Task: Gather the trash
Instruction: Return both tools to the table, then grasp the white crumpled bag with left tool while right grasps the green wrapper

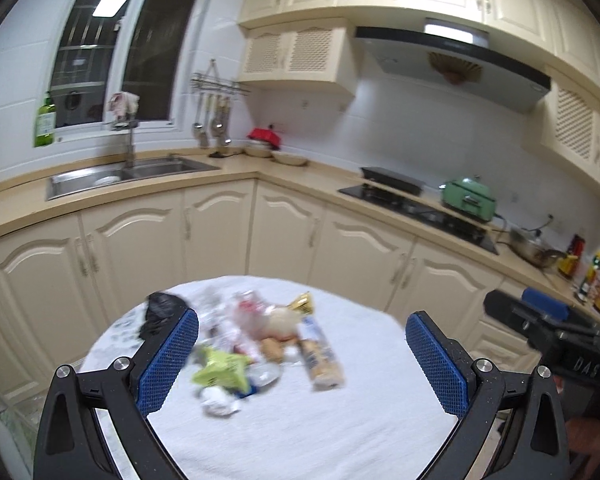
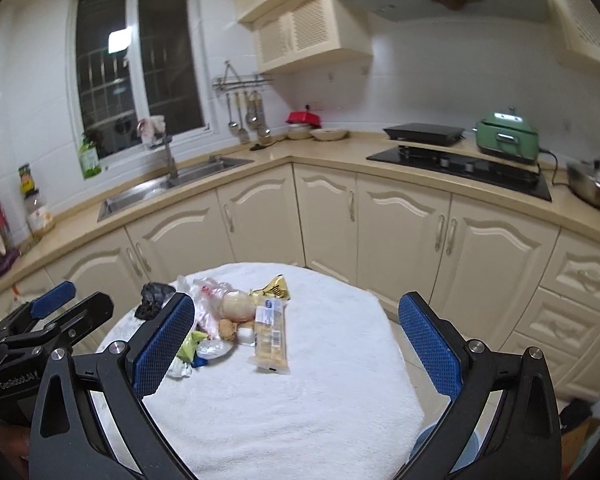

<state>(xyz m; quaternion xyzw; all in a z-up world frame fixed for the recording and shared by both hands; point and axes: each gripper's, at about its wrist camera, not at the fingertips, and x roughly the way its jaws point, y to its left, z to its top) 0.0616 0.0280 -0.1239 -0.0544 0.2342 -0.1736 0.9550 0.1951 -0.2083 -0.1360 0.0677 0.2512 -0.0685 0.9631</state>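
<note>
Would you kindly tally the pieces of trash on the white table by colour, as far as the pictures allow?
Black: 1, crumpled bag
Gold: 1, wrapper
Green: 1, packet
Yellow-and-white: 1, long cracker pack
Clear: 1, plastic bag
Total: 5 that can be told apart; smaller scraps are too blurred to count.

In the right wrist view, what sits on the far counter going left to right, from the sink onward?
Sink → hanging utensils → red-lidded pot → shallow bowl → black hob → green cooker → steel wok.
</note>
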